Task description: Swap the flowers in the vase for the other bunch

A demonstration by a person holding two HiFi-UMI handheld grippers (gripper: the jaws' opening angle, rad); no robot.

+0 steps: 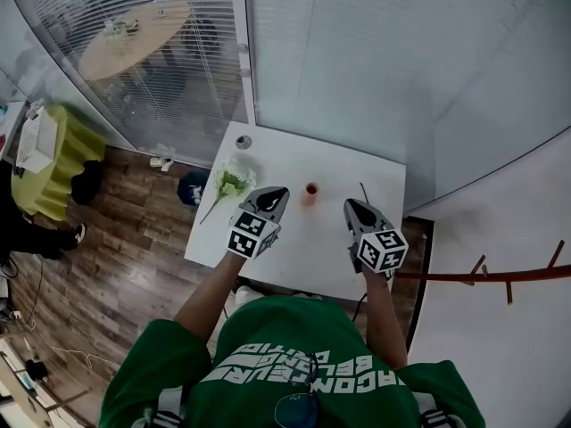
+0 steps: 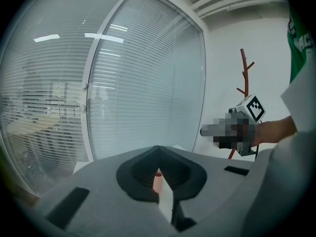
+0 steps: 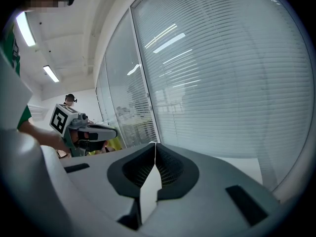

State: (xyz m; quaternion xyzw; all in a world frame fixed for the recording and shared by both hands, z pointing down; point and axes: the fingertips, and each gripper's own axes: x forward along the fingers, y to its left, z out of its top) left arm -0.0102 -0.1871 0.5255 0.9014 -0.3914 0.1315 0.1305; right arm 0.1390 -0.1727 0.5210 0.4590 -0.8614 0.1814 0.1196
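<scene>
Flowers [image 1: 231,183], seemingly white-green, lie near orange vase [image 1: 310,193].

Table [image 1: 379,163]: middle of the frame, with its far edge against the partition [image 1: 339,61].
Vase [image 1: 310,193]: upright on the table, near its middle.
Flowers [image 1: 230,184]: lying on the table's left part, left of the vase and apart from it (stems reach toward the left edge).
Left gripper [image 1: 281,192]: over the table, between the flowers and the vase.
Right gripper [image 1: 350,205]: over the table, right of the vase.
Round table [image 1: 134,38]: upper left, behind the partition.
Branching stand [image 1: 500,275]: lower right, right of the table.
</scene>
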